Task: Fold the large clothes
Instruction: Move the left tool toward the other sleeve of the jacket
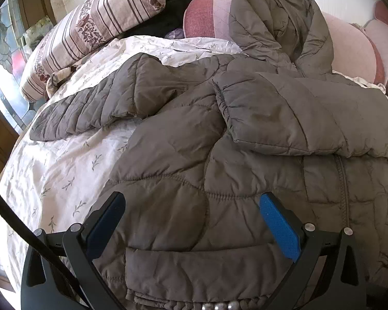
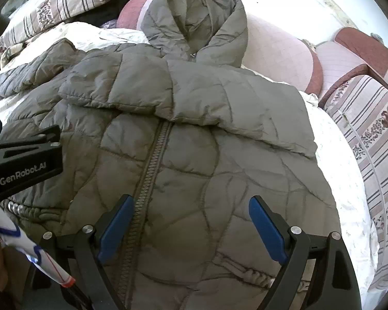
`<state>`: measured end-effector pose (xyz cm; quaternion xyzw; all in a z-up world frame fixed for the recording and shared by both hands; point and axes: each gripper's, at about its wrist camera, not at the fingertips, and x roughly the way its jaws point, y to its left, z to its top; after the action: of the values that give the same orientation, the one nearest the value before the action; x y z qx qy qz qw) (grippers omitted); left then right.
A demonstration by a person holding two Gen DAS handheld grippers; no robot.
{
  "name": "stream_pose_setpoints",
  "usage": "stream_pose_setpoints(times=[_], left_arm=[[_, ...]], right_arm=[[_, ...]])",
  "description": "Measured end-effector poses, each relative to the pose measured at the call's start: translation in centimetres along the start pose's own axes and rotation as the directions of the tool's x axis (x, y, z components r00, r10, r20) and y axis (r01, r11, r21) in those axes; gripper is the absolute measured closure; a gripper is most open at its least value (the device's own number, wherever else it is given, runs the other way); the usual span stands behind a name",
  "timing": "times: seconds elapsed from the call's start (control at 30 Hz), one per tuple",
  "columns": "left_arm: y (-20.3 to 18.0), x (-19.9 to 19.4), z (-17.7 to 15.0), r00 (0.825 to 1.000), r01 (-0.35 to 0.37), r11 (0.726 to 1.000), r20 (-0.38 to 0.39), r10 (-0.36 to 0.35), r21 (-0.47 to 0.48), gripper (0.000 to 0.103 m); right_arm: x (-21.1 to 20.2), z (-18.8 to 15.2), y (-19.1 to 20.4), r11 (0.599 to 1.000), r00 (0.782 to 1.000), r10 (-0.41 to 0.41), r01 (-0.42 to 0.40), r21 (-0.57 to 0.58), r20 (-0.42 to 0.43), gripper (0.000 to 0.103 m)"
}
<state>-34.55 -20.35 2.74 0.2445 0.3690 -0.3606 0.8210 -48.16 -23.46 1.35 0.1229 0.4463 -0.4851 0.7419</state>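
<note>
A grey-brown quilted hooded jacket (image 1: 183,160) lies front-up on the bed, its zipper (image 2: 147,170) closed. One sleeve (image 1: 292,118) is folded across the chest; the other sleeve (image 1: 95,106) stretches out to the left over the sheet. The hood (image 1: 279,23) rests against the headboard cushions. My left gripper (image 1: 191,199) hovers open over the jacket's lower left part near the hem. My right gripper (image 2: 191,201) hangs open above the lower front, just right of the zipper. Nothing is between either pair of fingers. The left gripper's body (image 2: 23,160) shows at the right wrist view's left edge.
A white leaf-print sheet (image 1: 57,175) covers the bed. Striped floral pillows (image 1: 90,31) lie at the back left and another (image 2: 370,139) along the right side. Pink padded headboard cushions (image 1: 349,49) stand behind. A window (image 1: 5,59) is at far left.
</note>
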Motion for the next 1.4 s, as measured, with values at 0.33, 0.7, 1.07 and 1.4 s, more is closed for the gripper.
stream_pose_setpoints(times=[0.33, 0.7, 1.07, 1.4], left_arm=[[0.9, -0.1, 0.7, 0.999, 0.013, 1.0, 0.035, -0.013, -0.018, 0.0], [3.3, 0.3, 1.8, 0.999, 0.012, 0.997, 0.045, -0.008, -0.075, 0.0], [7.3, 0.7, 3.7, 0.998, 0.021, 0.983, 0.054, -0.011, -0.182, 0.0], [12.1, 1.7, 4.5, 0.999, -0.024, 0.957, 0.038, 0.036, -0.29, 0.0]], right_arm=[[-0.3, 0.8, 0.1, 1.0, 0.999, 0.006, -0.007, 0.021, 0.032, 0.01], [1.7, 1.8, 1.1, 1.0, 1.0, 0.024, -0.024, 0.021, 0.002, 0.01], [2.8, 2.2, 0.7, 0.996, 0.997, 0.077, -0.076, 0.051, -0.026, 0.01], [3.0, 2.1, 0.9, 0.997, 0.997, 0.072, -0.07, 0.044, -0.032, 0.009]])
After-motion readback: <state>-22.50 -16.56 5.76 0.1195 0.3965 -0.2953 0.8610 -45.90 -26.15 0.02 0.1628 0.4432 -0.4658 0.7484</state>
